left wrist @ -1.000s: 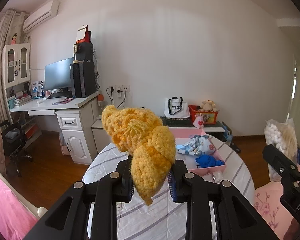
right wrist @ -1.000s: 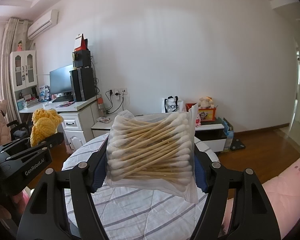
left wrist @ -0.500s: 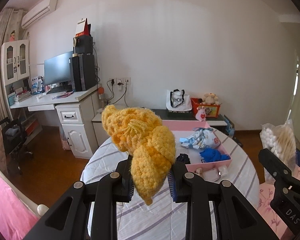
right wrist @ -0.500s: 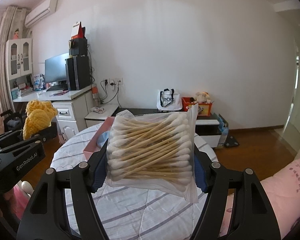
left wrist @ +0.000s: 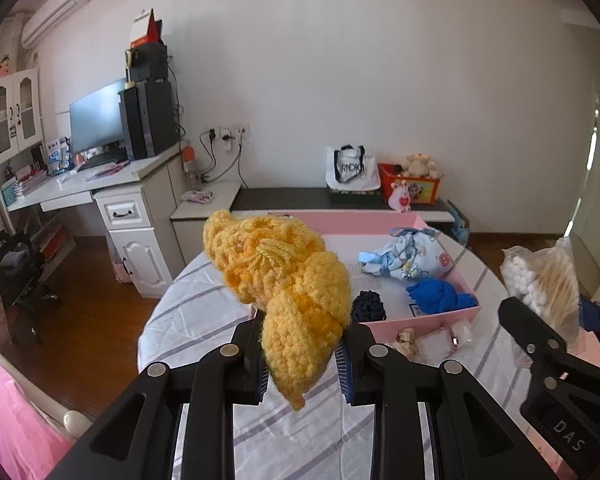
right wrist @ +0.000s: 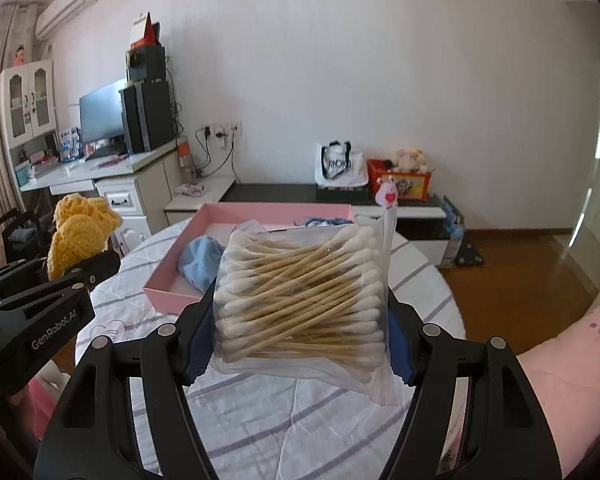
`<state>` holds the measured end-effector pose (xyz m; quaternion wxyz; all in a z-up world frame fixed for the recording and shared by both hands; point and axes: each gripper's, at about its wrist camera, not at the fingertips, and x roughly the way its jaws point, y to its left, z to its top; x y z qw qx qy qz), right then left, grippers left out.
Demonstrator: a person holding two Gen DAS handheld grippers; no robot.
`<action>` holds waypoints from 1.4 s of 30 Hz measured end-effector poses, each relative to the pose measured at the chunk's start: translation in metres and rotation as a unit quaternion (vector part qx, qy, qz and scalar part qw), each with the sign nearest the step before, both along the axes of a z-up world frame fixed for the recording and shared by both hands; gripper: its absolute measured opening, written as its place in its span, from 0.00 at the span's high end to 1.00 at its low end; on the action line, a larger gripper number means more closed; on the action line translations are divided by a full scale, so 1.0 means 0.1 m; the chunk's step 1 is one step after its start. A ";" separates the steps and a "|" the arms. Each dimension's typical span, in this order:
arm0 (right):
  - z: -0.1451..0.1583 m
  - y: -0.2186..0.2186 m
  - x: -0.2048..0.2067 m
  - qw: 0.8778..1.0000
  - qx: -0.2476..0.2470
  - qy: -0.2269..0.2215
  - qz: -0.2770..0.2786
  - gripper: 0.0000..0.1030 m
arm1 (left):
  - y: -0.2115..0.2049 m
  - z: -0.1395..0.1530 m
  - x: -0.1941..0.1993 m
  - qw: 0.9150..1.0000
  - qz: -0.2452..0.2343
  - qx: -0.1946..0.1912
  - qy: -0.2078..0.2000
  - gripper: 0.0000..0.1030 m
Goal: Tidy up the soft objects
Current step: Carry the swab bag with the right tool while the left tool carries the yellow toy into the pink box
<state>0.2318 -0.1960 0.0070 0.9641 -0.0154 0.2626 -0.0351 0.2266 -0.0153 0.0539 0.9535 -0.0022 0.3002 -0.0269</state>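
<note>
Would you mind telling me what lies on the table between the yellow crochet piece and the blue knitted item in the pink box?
A small dark navy knitted piece lies there, in the left wrist view.

Pink box [right wrist: 188, 236]: near right corner hidden behind bag of cotton swabs [right wrist: 300, 300]. Small items [left wrist: 424, 338] at its front wall: too blurred to identify.

**Room behind the work surface**

A white desk [left wrist: 80, 184] stands at the left wall, bearing a dark monitor [left wrist: 96, 120] and a black computer tower [left wrist: 148, 118]; an air conditioner [left wrist: 56, 10] hangs high above; a white glass-door cabinet [left wrist: 12, 114] sits at the far left; on a low dark bench [left wrist: 300, 198] rest a white tote bag [left wrist: 350, 168] and a red box [left wrist: 412, 188] topped by a plush toy [left wrist: 420, 164]; the floor [left wrist: 88, 320] is brown wood.
</note>
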 end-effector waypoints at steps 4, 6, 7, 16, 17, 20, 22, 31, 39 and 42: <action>-0.11 -0.07 0.32 1.000 0.006 0.022 -0.003 0.35 | -0.02 -0.07 0.40 1.000 -0.002 0.001 0.025 0.77; -0.16 -0.11 0.48 0.999 0.011 0.034 -0.001 0.35 | -0.04 -0.10 0.62 0.999 -0.003 0.002 0.037 0.77; -0.19 -0.13 0.55 0.999 0.014 0.039 -0.001 0.35 | -0.04 -0.11 0.70 0.999 -0.003 0.003 0.041 0.77; -0.39 -0.24 1.11 0.997 0.018 0.074 -0.015 0.35 | -0.15 -0.20 1.49 0.997 -0.015 0.010 0.077 0.77; -0.41 -0.25 1.14 0.997 0.020 0.076 -0.015 0.35 | -0.16 -0.21 1.56 0.997 -0.016 0.011 0.080 0.77; -0.46 -0.28 1.29 0.996 0.021 0.086 -0.017 0.35 | -0.19 -0.23 1.83 0.995 -0.016 0.016 0.092 0.77; -0.49 -0.30 1.40 0.995 0.020 0.094 -0.019 0.35 | -0.22 -0.25 2.02 0.994 -0.016 0.020 0.102 0.77; -0.61 -0.25 1.76 0.992 0.005 0.123 -0.012 0.35 | -0.46 -0.44 2.87 0.989 -0.023 0.038 0.138 0.77; -0.73 -0.22 1.94 0.989 -0.014 0.145 -0.021 0.35 | -0.62 -0.67 3.43 0.984 -0.038 0.049 0.168 0.77; -0.76 -0.22 1.98 0.988 -0.021 0.149 -0.023 0.35 | -0.64 -0.74 3.58 0.983 -0.040 0.049 0.173 0.76</action>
